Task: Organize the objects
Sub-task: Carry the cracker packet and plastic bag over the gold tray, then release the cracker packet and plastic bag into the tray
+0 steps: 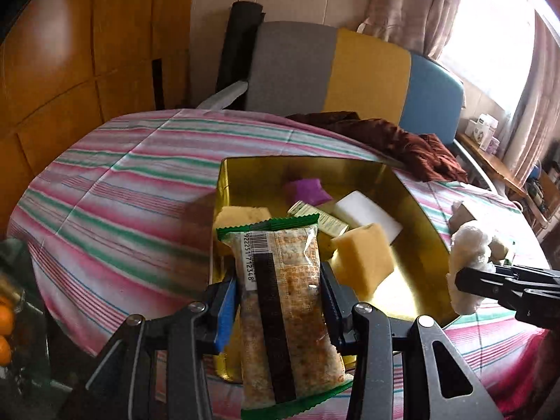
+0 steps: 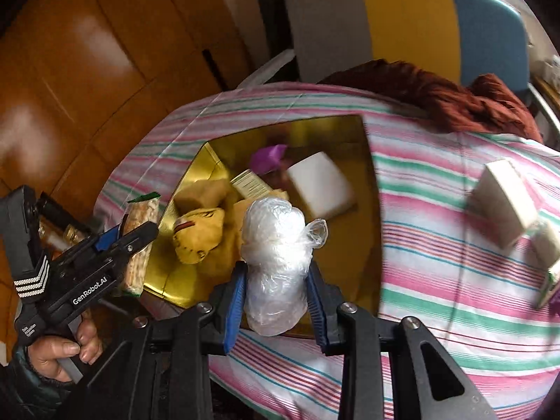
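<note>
A gold tin box (image 1: 425,224) (image 2: 364,189) sits on the striped tablecloth. It holds a purple packet (image 1: 306,190), a white block (image 1: 364,211), a green-gold packet (image 1: 320,218) and yellow sponges (image 1: 362,257). My left gripper (image 1: 280,301) is shut on a green-edged snack packet (image 1: 283,301) over the box's near left edge; it also shows in the right wrist view (image 2: 140,245). My right gripper (image 2: 276,290) is shut on a crumpled clear plastic bag (image 2: 276,255) above the box's near edge; the bag shows at the right in the left wrist view (image 1: 467,262).
A cream box (image 2: 504,203) and more small packs lie on the cloth right of the tin. A dark red cloth (image 1: 402,140) lies at the table's far side, before a grey, yellow and blue chair (image 1: 350,70). Oranges (image 1: 5,332) sit at far left.
</note>
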Demonstrator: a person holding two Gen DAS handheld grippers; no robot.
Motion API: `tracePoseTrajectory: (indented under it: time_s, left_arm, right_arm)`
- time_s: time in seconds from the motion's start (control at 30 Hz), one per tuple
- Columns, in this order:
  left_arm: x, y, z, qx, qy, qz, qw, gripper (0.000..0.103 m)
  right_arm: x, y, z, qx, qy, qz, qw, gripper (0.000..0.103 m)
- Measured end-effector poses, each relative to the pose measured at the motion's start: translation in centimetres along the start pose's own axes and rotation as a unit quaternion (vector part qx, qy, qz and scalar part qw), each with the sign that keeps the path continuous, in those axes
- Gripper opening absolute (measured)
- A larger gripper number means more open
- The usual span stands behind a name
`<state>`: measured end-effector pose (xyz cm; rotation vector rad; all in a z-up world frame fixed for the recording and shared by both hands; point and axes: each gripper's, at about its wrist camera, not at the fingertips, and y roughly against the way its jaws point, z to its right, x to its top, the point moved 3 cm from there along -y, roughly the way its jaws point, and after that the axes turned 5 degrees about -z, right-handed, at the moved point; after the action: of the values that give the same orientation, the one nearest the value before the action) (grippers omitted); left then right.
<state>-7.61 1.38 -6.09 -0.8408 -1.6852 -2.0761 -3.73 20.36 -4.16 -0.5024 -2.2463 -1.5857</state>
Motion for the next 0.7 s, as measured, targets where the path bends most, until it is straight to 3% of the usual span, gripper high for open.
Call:
tracePoseTrajectory:
  time_s: [0.07,0.1,0.2,0.4,0.7]
  left_arm:
    - [-0.4,-0.4,0.0,-0.001,-0.005,-0.009,0.9999,0.044]
    - [-0.6,-0.7,0.1,-0.002,-0.005,-0.013,0.9999,0.048]
    - [-0.7,-1.0,0.5,0.002,-0.005,-0.014,0.9999,0.066]
    - [-0.3,-0.4,0.2,0.005,0.006,-0.008,0.9999,0.066]
    - [-0.2,0.7,0.5,0.025,0.007,0.010,0.9996,0.067]
  right_arm:
    - [0.1,-0.9,-0.8,0.018,0.011,-0.004,1.000,0.039]
    - [0.2,-1.5,-1.3,0.031,0.015,-0.009,0.999,0.047]
    - [0.0,-2.6,-2.2,0.040,0.019,-0.018,0.999,0.057]
    - [-0.9,-3.0,-2.0,0.024,0.017,-0.024,0.999,0.059]
    - [-1.1,-2.2,-1.9,-0.053,0.021,0.020,0.998,0.063]
